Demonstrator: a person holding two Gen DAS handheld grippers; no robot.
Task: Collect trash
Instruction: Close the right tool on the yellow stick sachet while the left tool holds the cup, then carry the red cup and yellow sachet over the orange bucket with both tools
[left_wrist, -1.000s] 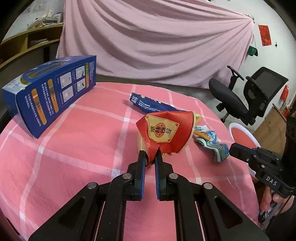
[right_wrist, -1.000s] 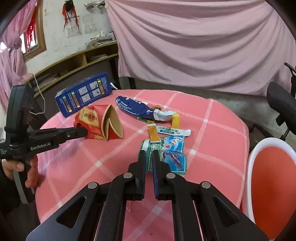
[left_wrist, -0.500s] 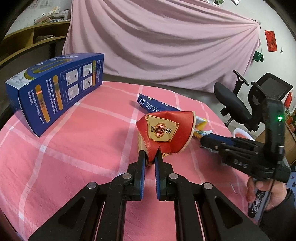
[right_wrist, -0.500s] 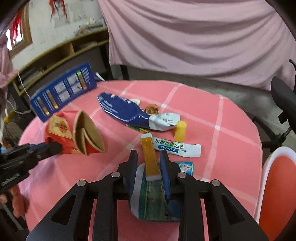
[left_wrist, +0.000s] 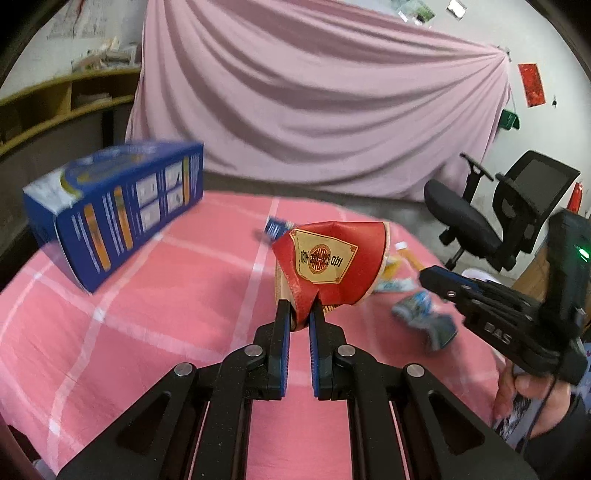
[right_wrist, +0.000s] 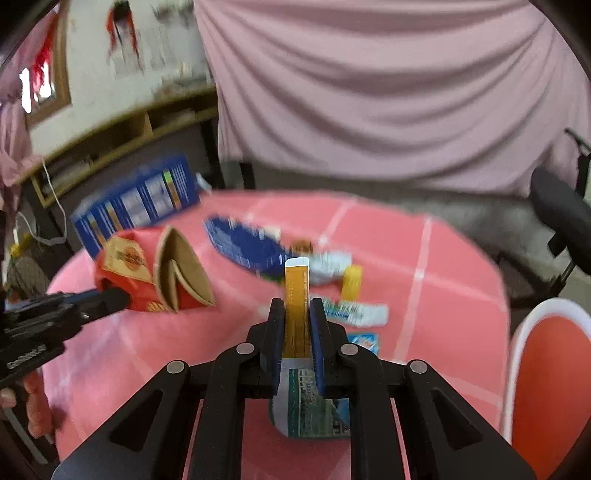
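Observation:
My left gripper (left_wrist: 300, 308) is shut on a crushed red carton with a gold label (left_wrist: 330, 264) and holds it above the pink checked tablecloth (left_wrist: 177, 295). The carton also shows in the right wrist view (right_wrist: 147, 273). My right gripper (right_wrist: 297, 308) is shut on an orange sachet (right_wrist: 295, 291), with a green and blue wrapper (right_wrist: 314, 410) hanging under its jaws. My right gripper also shows in the left wrist view (left_wrist: 428, 277). On the table lie a blue foil bag (right_wrist: 247, 247), a small yellow tube (right_wrist: 352, 282) and a white strip packet (right_wrist: 354, 312).
A blue box (left_wrist: 114, 210) stands at the table's far left. An orange bin with a white rim (right_wrist: 546, 373) stands to the right of the table. A black office chair (left_wrist: 495, 218) is behind it. Pink cloth hangs at the back.
My right gripper has closed on the orange sachet and lifted it together with the green and blue wrapper. My left gripper has raised the red carton slightly.

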